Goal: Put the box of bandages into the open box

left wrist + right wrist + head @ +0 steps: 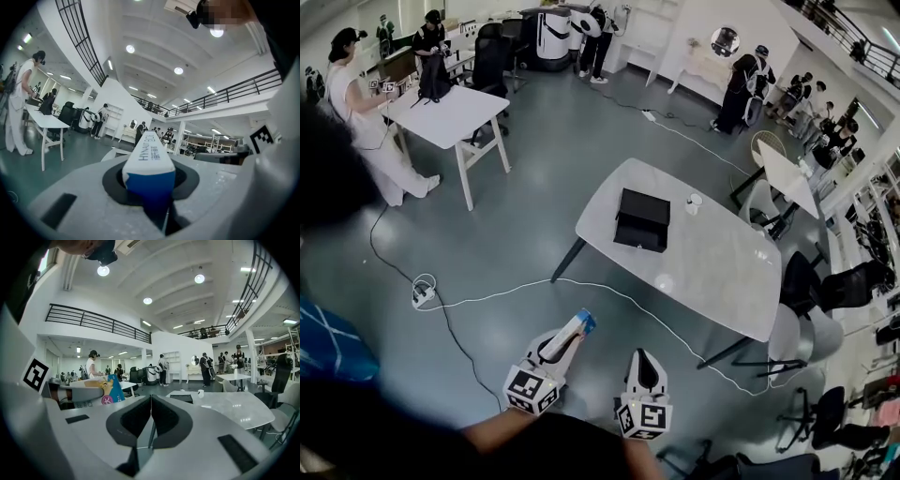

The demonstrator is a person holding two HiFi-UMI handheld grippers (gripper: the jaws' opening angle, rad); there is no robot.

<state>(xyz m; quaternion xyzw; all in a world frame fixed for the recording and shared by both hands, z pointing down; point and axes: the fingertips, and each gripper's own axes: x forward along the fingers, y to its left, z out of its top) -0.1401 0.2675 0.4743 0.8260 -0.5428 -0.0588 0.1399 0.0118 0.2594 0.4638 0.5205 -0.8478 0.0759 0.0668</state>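
1 box of bandages (149, 173) is the whole load: a slim blue-and-white carton, in the air over the floor and short of the desk (712, 262). It is pinched by its near end in the left tongs (565, 345), with most of its length sticking out ahead at 12 o'clock.

I judge it light, a thin card shell that keeps its shape under a mild squeeze but would dent under a hard one. The printed faces look smooth, so it could slide or pivot in the pads if I swing it fast. The hold sits low on the 2 broad faces. A grip nearer mid-length would swing less, but this one leaves the far end free to go into the box first.

The right tongs (640, 361) are at 3 o'clock of the left pair, pressed together on nothing. In the right gripper view the carton shows at 9 o'clock of them.

Further out, the open box (642, 218) is black and lies on the pale desk, at about 1 o'clock from the carton and well apart from it. A small white cup-like thing (694, 202) stands near the box at its 2 o'clock. Several people (356, 112) are at other tables at the back of the hall.
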